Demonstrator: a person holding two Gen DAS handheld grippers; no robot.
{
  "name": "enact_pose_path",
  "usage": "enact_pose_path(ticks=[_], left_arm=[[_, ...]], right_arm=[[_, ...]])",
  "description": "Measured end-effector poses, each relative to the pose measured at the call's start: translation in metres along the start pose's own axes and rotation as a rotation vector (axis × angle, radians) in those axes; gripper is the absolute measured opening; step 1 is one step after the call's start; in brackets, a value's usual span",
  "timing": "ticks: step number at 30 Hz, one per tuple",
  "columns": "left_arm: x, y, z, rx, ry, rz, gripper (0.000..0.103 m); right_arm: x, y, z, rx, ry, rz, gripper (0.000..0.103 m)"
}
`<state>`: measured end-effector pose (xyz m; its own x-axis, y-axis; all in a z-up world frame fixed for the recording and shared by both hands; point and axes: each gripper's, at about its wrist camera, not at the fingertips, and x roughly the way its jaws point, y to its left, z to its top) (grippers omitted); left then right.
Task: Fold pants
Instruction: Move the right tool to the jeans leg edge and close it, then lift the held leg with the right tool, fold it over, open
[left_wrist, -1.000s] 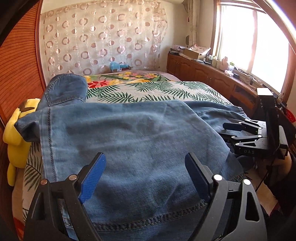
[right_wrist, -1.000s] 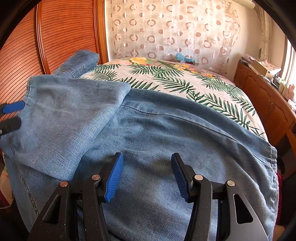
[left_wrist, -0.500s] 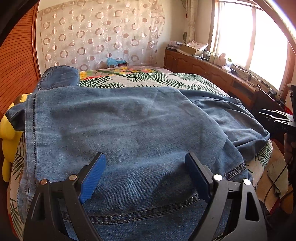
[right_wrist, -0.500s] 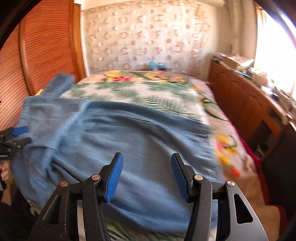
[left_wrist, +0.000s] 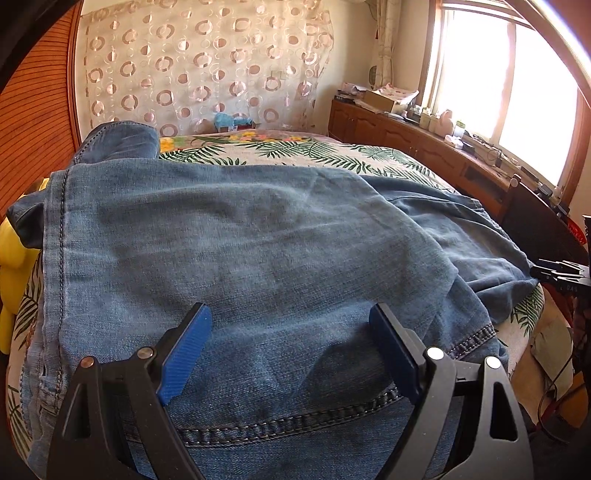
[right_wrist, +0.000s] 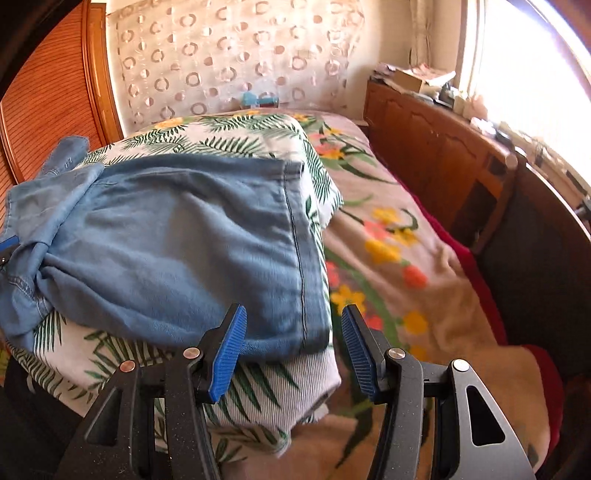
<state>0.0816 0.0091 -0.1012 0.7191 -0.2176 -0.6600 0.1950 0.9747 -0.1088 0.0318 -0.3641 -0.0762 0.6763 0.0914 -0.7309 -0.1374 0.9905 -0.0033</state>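
Left wrist view: both grippers' jaws released above jeans (left_wrist: 258, 251) on bed (left_wrist: 332, 155).

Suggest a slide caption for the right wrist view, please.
Open right tongs poised at the hem corner of blue jeans on a leaf-print bedspread.

A bed (right_wrist: 424, 258) fills the middle of both views, under a palm-leaf sheet (left_wrist: 314, 155) and a flowered blanket (right_wrist: 388, 236) at lower right. A sheer curtain with ring patterns (left_wrist: 207, 66) hangs across the upper centre. A slatted wooden panel (left_wrist: 33, 122) takes the upper left. A yellow plush toy (left_wrist: 11, 266) sits at the left edge. A wooden cabinet (left_wrist: 406, 136) cluttered with boxes and bottles runs below the bright window (left_wrist: 517, 81) at upper right.
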Motion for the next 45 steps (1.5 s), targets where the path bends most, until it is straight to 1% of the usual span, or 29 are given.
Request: enact_pose_path(ticks=[5, 10, 12, 13, 14, 16, 18, 21, 22, 23, 25, 27, 29, 35, 38, 41, 45], left_arm=[[0.001, -0.001, 0.0, 0.003, -0.001, 0.005, 0.087], [0.003, -0.002, 0.0, 0.006, -0.002, 0.01, 0.088], [0.004, -0.002, 0.0, 0.005, -0.003, 0.011, 0.088], [0.003, -0.002, 0.0, 0.005, -0.003, 0.011, 0.088], [0.003, -0.001, 0.001, 0.004, -0.003, 0.01, 0.088], [0.003, -0.001, 0.0, 0.003, -0.002, 0.009, 0.087], [0.003, -0.001, 0.001, -0.002, -0.002, 0.005, 0.087], [-0.001, 0.0, 0.0, -0.006, 0.001, 0.004, 0.087], [-0.002, -0.001, -0.001, -0.003, 0.001, 0.005, 0.087], [-0.003, -0.002, 0.0, 0.0, 0.0, 0.006, 0.087], [-0.005, -0.002, -0.001, 0.003, -0.001, 0.007, 0.087], [-0.007, -0.002, -0.001, -0.002, -0.002, 0.006, 0.087], [-0.012, -0.001, 0.001, -0.005, -0.008, 0.004, 0.087], [-0.031, 0.0, 0.009, -0.004, -0.051, 0.015, 0.088], [-0.043, 0.002, 0.013, -0.004, -0.077, 0.022, 0.087], [-0.052, 0.004, 0.013, -0.006, -0.095, 0.029, 0.087], [-0.06, 0.011, 0.013, -0.02, -0.112, 0.034, 0.088]], right_arm=[[0.002, 0.005, -0.005, -0.008, 0.023, 0.014, 0.056], [0.0, 0.007, 0.003, -0.008, 0.016, 0.011, 0.056], [-0.002, 0.008, 0.0, -0.008, 0.009, 0.007, 0.055], [-0.001, 0.011, -0.001, -0.008, 0.008, 0.01, 0.048], [0.0, 0.015, 0.0, -0.01, 0.005, 0.02, 0.045], [0.0, 0.02, -0.001, -0.026, -0.005, -0.005, 0.033], [-0.001, 0.021, 0.0, -0.04, -0.012, 0.0, 0.025], [-0.004, 0.022, 0.001, -0.053, -0.042, -0.002, 0.02], [-0.007, 0.022, 0.002, -0.055, -0.056, -0.001, 0.008], [-0.009, 0.023, 0.003, -0.059, -0.061, 0.008, 0.005], [-0.014, 0.026, 0.008, -0.083, -0.076, 0.005, 0.005], [-0.022, 0.027, 0.012, -0.084, -0.098, 0.037, 0.004], [-0.031, 0.029, 0.017, -0.093, -0.133, 0.037, 0.004], [-0.063, 0.045, 0.045, -0.127, -0.243, 0.114, 0.004], [-0.082, 0.064, 0.06, -0.171, -0.305, 0.158, 0.004], [-0.093, 0.092, 0.076, -0.26, -0.345, 0.18, 0.004], [-0.106, 0.129, 0.096, -0.365, -0.385, 0.245, 0.004]])
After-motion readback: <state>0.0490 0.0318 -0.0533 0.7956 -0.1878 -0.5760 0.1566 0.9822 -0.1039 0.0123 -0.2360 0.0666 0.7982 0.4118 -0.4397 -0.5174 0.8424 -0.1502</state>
